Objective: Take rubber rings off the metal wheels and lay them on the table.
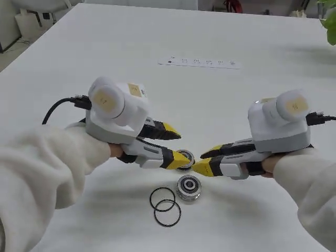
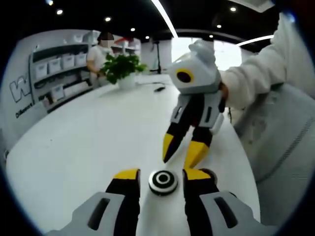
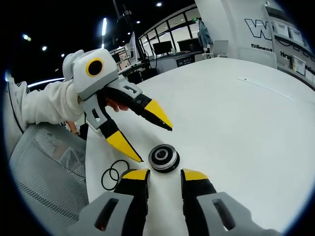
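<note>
While both grippers are standing open and holding nothing, the small round metal wheel with a dark rim is lying flat on the white table, its axle hole pointing up; being round, it is offering no long axis. It is sitting just ahead of the left gripper, between its yellow tips. The right gripper is facing it from the opposite side, slightly further away, I judge.

One silver metal wheel with a dark band around its hub lies flat on the white worktop. A second wheel sits just beyond it, partly visible. Two thin black rubber rings lie flat and overlapping, just beside the first.
</note>
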A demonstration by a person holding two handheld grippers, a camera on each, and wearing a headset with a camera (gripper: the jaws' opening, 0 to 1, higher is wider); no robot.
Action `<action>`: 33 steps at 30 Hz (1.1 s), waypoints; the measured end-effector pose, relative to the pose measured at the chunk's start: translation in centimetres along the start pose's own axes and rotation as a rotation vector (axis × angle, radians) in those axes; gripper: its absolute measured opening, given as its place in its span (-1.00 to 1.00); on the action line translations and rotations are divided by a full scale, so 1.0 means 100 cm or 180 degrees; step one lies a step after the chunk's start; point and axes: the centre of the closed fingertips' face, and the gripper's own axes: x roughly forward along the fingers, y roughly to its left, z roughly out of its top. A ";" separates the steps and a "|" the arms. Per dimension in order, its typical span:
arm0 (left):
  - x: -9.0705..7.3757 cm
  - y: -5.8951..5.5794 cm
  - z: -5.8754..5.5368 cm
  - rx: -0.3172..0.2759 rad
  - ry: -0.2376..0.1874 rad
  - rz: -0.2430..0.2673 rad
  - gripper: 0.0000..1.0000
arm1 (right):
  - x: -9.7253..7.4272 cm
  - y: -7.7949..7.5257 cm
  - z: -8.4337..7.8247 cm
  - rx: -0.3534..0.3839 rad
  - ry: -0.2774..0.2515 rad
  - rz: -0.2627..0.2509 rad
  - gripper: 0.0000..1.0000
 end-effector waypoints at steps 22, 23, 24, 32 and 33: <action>0.008 -0.004 -0.012 -0.0027 0.0096 0.0006 -0.57 | 0.006 -0.002 -0.002 -0.0020 -0.0045 -0.0003 -0.51; 0.009 -0.004 -0.012 -0.0025 0.0099 0.0011 -0.58 | 0.007 -0.001 -0.001 -0.0024 -0.0051 -0.0005 -0.51; 0.009 -0.005 -0.012 -0.0033 0.0103 0.0009 -0.59 | 0.007 -0.001 -0.001 -0.0029 -0.0053 -0.0004 -0.51; 0.010 -0.005 -0.015 -0.0039 0.0118 -0.0006 -0.70 | 0.009 -0.002 -0.003 -0.0019 -0.0050 -0.0004 -0.55; 0.010 -0.004 -0.015 -0.0033 0.0120 -0.0002 -0.70 | 0.009 -0.002 -0.003 -0.0017 -0.0047 0.0000 -0.56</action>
